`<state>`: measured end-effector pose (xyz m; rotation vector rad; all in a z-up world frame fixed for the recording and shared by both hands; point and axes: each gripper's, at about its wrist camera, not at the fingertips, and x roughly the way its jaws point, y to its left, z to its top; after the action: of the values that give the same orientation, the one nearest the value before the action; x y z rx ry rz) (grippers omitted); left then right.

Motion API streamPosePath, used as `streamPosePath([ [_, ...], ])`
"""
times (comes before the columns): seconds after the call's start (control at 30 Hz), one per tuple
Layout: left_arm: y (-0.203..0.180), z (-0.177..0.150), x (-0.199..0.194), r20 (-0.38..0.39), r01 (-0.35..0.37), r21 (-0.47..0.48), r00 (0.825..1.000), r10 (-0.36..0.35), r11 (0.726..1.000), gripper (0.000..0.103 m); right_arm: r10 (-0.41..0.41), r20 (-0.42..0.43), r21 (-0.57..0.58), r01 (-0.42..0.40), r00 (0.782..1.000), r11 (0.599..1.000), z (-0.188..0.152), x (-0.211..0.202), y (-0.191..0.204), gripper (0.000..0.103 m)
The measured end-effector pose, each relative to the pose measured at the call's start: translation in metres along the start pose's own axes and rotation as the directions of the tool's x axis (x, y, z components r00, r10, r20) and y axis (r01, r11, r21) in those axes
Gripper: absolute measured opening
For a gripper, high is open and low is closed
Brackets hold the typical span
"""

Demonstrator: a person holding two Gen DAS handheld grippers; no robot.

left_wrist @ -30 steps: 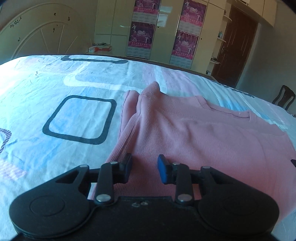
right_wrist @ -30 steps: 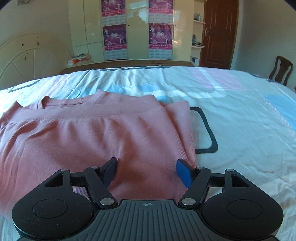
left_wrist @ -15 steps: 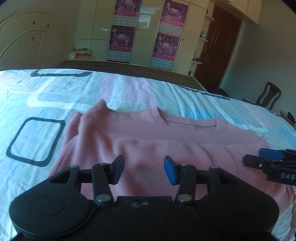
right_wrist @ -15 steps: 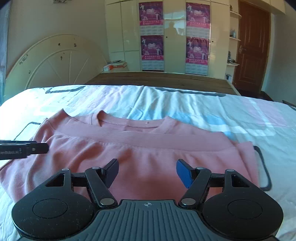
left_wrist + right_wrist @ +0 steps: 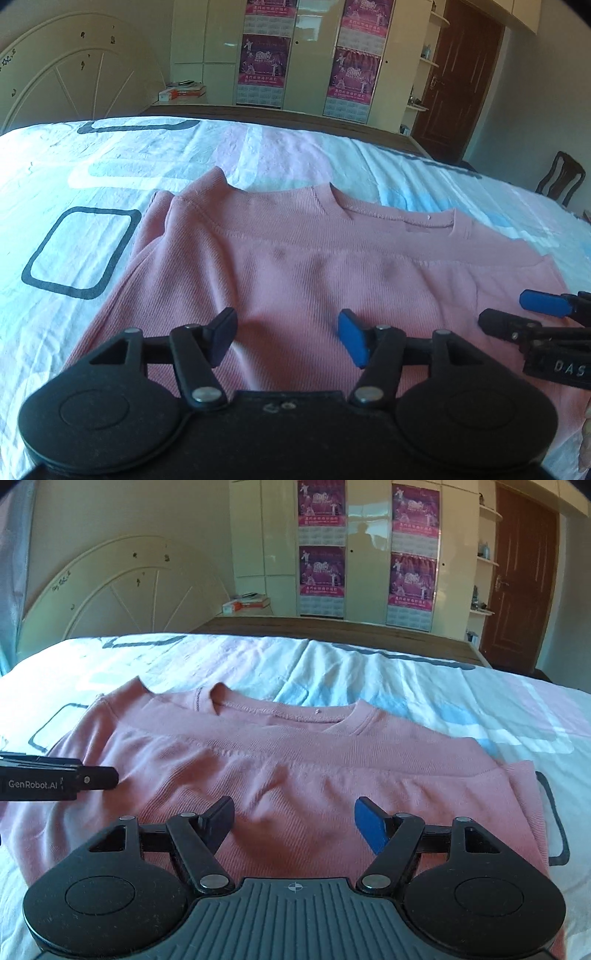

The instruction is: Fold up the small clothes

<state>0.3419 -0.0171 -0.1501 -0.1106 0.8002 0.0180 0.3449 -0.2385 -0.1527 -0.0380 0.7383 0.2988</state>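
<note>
A: Where is the pink top lying?

B: It is lying on the bed, neckline toward the wardrobe, the lower part already folded up over the chest.

A: And the jaws?

B: The left gripper has just been opening its jaws, and nothing is sitting between them. The right gripper is standing wide too, hovering over cloth without pinching it.

A: So what is the next fold asking for?

B: Probably taking one side edge with both grippers, pinching every layer, and carrying it across evenly.

A: And the room?

B: The patterned sheet is slightly wrinkled; a brown door and a chair are standing beyond it.
</note>
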Motion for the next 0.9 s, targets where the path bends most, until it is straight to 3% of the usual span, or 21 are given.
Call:
streamPosePath([
  [0.03,-0.001,-0.003,0.003,-0.009,-0.014,0.013,1.000,0.014,1.000,0.064,-0.014,-0.034,-0.033,0.013,0.999,0.999,-0.006,0.009,0.004,0.072],
  [0.23,0.000,-0.002,0.001,-0.026,-0.025,0.008,0.999,0.026,1.000,0.069,-0.024,-0.017,-0.038,0.024,1.000,0.999,-0.012,0.013,0.008,0.080],
  [0.3,0.001,-0.003,0.001,-0.028,-0.027,0.011,0.999,0.028,1.000,0.072,-0.066,-0.009,-0.052,0.065,0.998,0.997,-0.015,0.014,0.013,0.093],
  [0.43,0.002,-0.004,0.000,-0.023,-0.024,0.024,0.999,0.025,0.999,0.075,-0.094,-0.019,0.009,0.094,0.995,0.996,-0.016,0.015,0.007,0.103],
  [0.57,0.005,-0.004,-0.003,-0.030,0.000,0.021,1.000,0.000,1.000,0.076,-0.110,-0.046,-0.003,0.110,0.993,0.994,-0.012,0.006,0.010,0.103],
  [0.73,0.019,-0.012,-0.030,-0.021,0.063,-0.014,0.998,-0.063,0.998,0.075,-0.043,-0.075,-0.013,0.043,0.996,0.999,-0.009,-0.016,0.008,0.103],
  [0.83,0.027,-0.024,-0.043,-0.020,0.092,-0.020,0.996,-0.092,0.996,0.073,0.012,0.004,0.069,-0.012,1.000,0.998,-0.007,-0.040,0.009,0.102],
  [0.87,0.028,-0.028,-0.044,-0.022,0.093,-0.018,0.995,-0.093,0.996,0.073,0.001,0.016,0.064,-0.002,1.000,0.998,-0.006,-0.044,0.015,0.097],
  [0.9,0.028,-0.032,-0.043,-0.027,0.092,-0.012,0.995,-0.093,0.996,0.073,-0.010,0.024,0.052,0.009,1.000,0.999,-0.007,-0.045,0.022,0.079],
])
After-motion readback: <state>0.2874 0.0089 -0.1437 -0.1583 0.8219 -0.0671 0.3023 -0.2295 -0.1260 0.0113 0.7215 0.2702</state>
